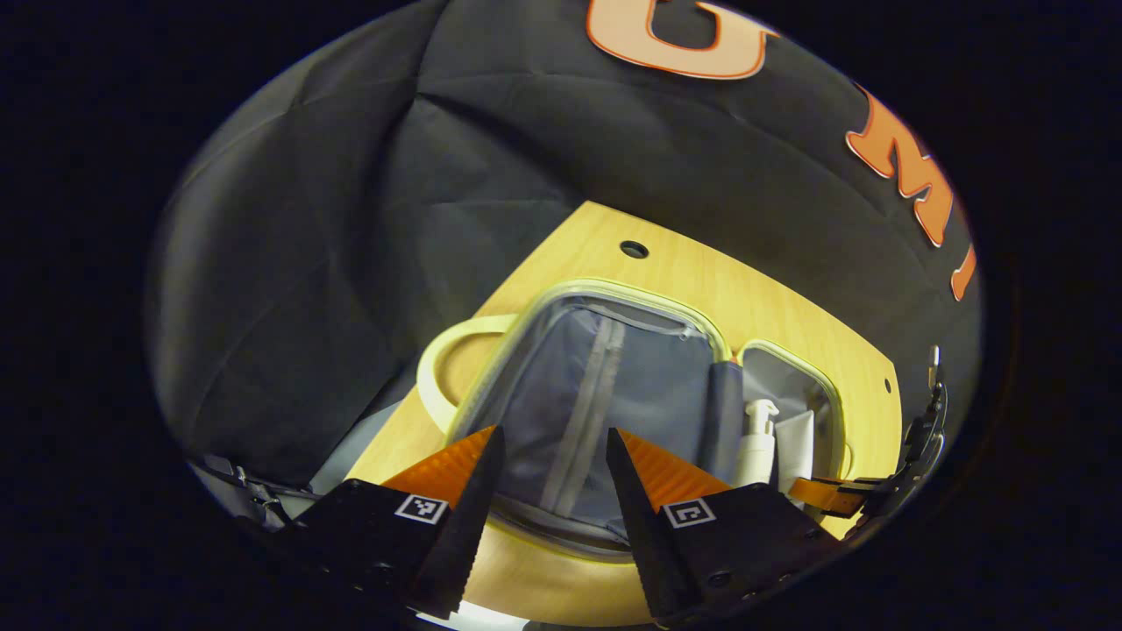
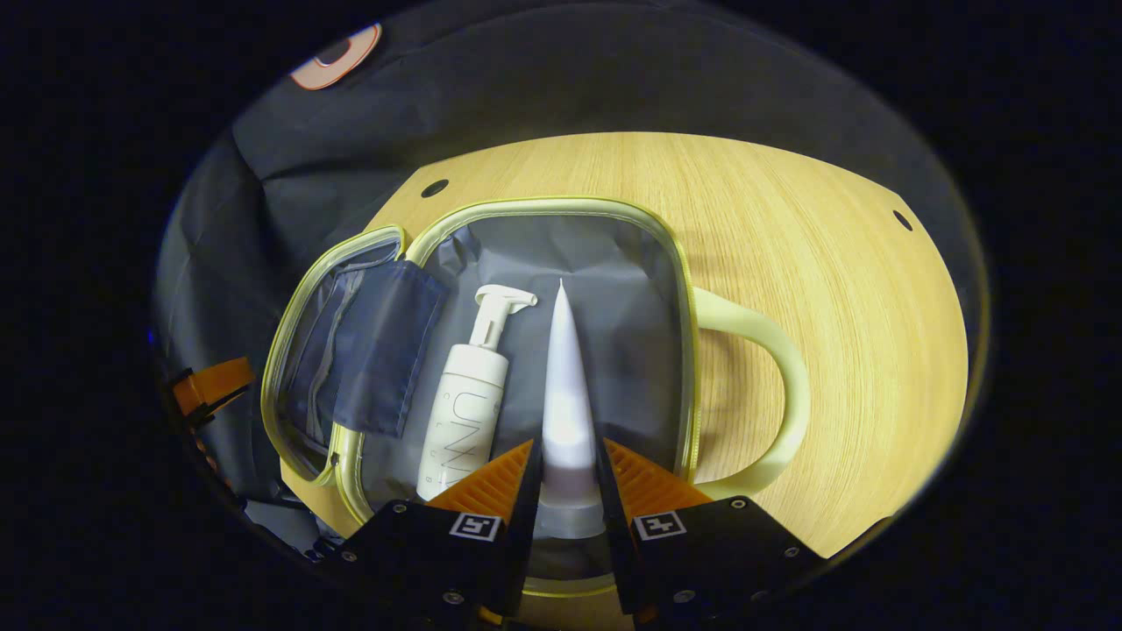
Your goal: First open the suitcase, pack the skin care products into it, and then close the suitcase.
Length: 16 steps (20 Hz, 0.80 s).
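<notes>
The small pale-yellow suitcase with grey fabric lining (image 2: 491, 210) lies fully open on the light wooden table (image 2: 789, 263), its two halves spread flat side by side, so the opening step looks done and the packing step is in hand.

In the right gripper view, the right gripper (image 2: 568, 478) is closed on the lower end of a white squeeze tube with a flat crimped tip (image 2: 565, 386); both fingers press on the tube near its cap, and the tube points forward over the grey lining of the suitcase's handle-side half. Whether the tube already rests on the lining or hangs just above it cannot be told. Just beside the tube, inside the same half, lies a white pump bottle with a pale dispenser head (image 2: 469, 399), its head pointing toward the suitcase's far rim. The curved pale-yellow carry handle (image 2: 771, 368) sticks out from that half's outer edge onto the table.

In the left gripper view, the left gripper (image 1: 550, 478) hovers with its fingers apart and nothing between them, above the suitcase's other half, the one with the zipped grey divider panel (image 1: 596, 394).

The next move, as I judge it, calls for setting the tube down on the lining next to the bottle and letting go. After that, one half must be swung over the other, with the loose lining kept clear of the rim.
</notes>
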{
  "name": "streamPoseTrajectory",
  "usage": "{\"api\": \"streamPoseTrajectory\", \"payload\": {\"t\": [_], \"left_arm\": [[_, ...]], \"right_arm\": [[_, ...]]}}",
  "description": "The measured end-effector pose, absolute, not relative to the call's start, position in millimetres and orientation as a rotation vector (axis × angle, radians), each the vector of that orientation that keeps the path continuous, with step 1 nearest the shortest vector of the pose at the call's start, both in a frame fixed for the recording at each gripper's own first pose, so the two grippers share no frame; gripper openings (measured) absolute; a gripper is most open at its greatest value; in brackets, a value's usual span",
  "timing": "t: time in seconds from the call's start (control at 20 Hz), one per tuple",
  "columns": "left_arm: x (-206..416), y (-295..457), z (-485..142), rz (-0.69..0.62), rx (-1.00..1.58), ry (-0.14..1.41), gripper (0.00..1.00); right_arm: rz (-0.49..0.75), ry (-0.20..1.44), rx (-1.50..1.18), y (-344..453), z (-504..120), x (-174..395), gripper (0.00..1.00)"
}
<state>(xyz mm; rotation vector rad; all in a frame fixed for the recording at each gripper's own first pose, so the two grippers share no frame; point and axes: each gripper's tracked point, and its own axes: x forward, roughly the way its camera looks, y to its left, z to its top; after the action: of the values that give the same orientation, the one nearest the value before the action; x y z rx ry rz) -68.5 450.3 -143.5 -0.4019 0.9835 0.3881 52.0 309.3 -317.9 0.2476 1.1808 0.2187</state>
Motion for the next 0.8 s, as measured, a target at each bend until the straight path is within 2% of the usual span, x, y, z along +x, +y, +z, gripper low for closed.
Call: {"api": "streamPoseTrajectory", "payload": {"t": [0.05,0.1,0.15,0.2,0.25,0.4,0.45,0.55,0.6,0.65,0.7,0.75,0.8], "left_arm": [[-68,461,-144,0.407,-0.407,0.973,0.75],[-68,471,-145,0.421,-0.413,0.963,0.74],[-68,479,-146,0.436,-0.423,0.953,0.7],[-69,491,-146,0.446,-0.44,0.947,0.75],[-69,496,-148,0.446,-0.462,0.939,0.75],[-67,521,-159,0.462,-0.505,0.926,0.89],[-67,526,-162,0.469,-0.515,0.927,0.85],[-66,538,-167,0.472,-0.54,0.921,0.85],[-67,543,-168,0.473,-0.564,0.921,0.85],[-66,547,-169,0.473,-0.597,0.917,0.85],[-63,550,-172,0.469,-0.641,0.915,0.85],[-63,551,-176,0.465,-0.692,0.913,0.85],[-62,554,-181,0.472,-0.743,0.914,0.85]], "right_arm": [[0.213,1.185,0.252,308,-317,51,0.46],[0.206,1.172,0.268,307,-314,53,0.41],[0.192,1.146,0.285,306,-309,59,0.43],[0.181,1.125,0.297,301,-304,62,0.43],[0.169,1.116,0.307,296,-299,65,0.45],[0.126,1.072,0.344,281,-286,74,0.51],[0.118,1.045,0.35,277,-279,78,0.61],[0.101,0.998,0.358,268,-266,82,0.53],[0.098,0.983,0.36,266,-262,80,0.62],[0.097,0.965,0.358,263,-256,79,0.6],[0.091,0.938,0.346,260,-251,81,0.71],[0.091,0.913,0.337,258,-246,80,0.78],[0.089,0.892,0.33,257,-240,79,0.8]]}}
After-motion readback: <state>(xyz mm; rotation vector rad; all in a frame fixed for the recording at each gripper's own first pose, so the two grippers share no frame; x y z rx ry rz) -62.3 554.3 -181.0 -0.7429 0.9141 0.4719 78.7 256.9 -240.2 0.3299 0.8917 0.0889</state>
